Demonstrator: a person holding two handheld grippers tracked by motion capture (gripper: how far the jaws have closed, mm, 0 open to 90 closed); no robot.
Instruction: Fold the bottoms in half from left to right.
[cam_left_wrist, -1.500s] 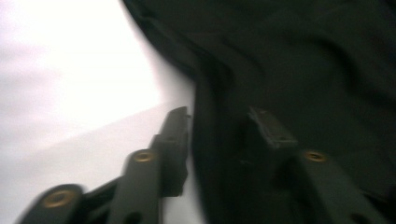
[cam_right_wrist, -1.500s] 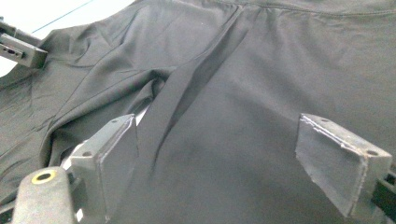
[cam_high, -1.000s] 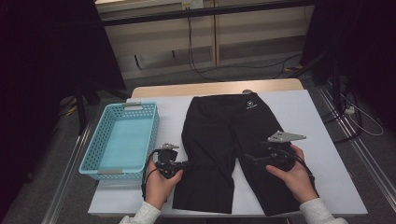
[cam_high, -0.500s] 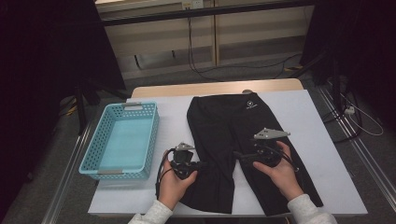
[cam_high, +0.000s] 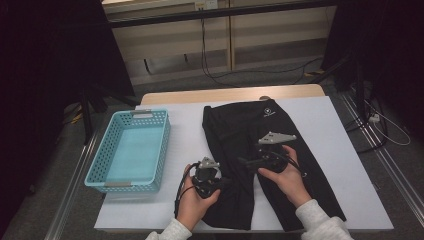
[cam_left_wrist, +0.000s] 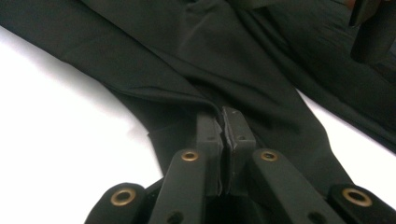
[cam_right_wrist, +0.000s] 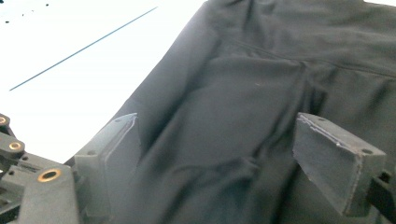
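Note:
A pair of black pants (cam_high: 240, 125) lies lengthwise on the white table (cam_high: 345, 135), waistband at the far end. My left gripper (cam_high: 223, 183) is shut on the outer edge of the left leg; in the left gripper view the jaws (cam_left_wrist: 225, 122) meet with a fold of the black fabric (cam_left_wrist: 233, 56) pinched between them. My right gripper (cam_high: 246, 162) points left, low over the middle of the pants. In the right gripper view its jaws (cam_right_wrist: 217, 128) stand wide open over the dark cloth (cam_right_wrist: 243, 93), with nothing clamped.
A light blue plastic basket (cam_high: 95, 167), with nothing in it, stands at the left of the table. Bare white table lies to the right of the pants. Dark stands and cables lie on the floor beyond the table.
Both hands have moved inward toward the middle of the pants. The left gripper has drawn the left leg's edge to the right with it, narrowing the garment. The right gripper has moved left.

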